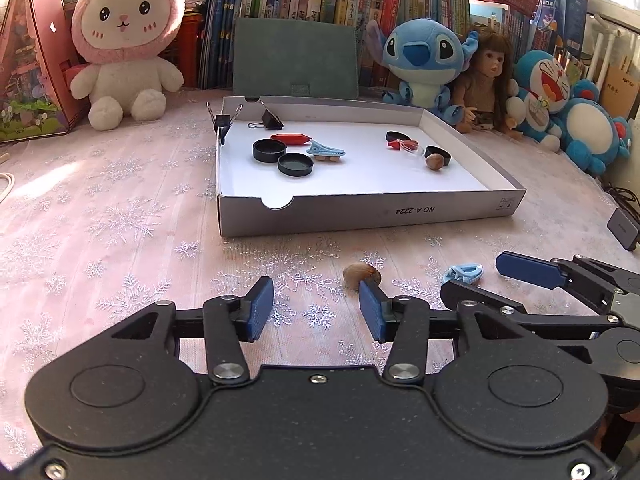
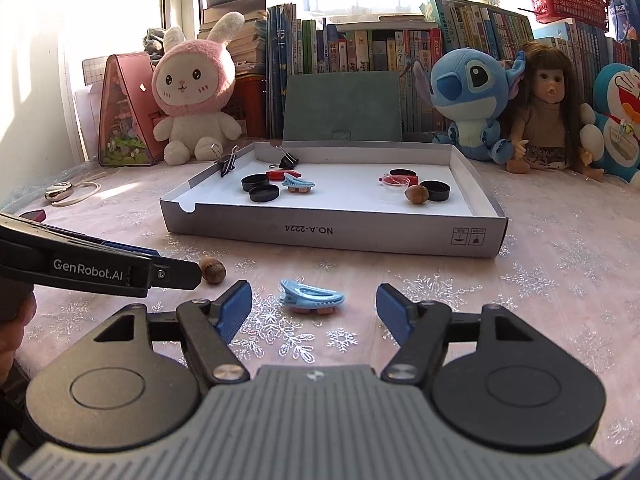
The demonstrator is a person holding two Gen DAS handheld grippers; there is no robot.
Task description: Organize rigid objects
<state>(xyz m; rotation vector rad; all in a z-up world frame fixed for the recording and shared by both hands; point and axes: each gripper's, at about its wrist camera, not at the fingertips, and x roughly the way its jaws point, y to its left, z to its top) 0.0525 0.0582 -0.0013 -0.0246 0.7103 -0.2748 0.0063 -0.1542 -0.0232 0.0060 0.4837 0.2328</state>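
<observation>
In the left wrist view the right claw hides part of the blue clip. Left claw stands apart on the desk, empty, its right pad touching the nut. Right claw, jaws apart, straddles the clip without touching. Box lies beyond.

Inside the tray: four black caps, two binder clips, two red pieces, one blue clip, one nut. On the near cloth: one nut, one blue clip. Along the far edge: four plush toys, one doll.
</observation>
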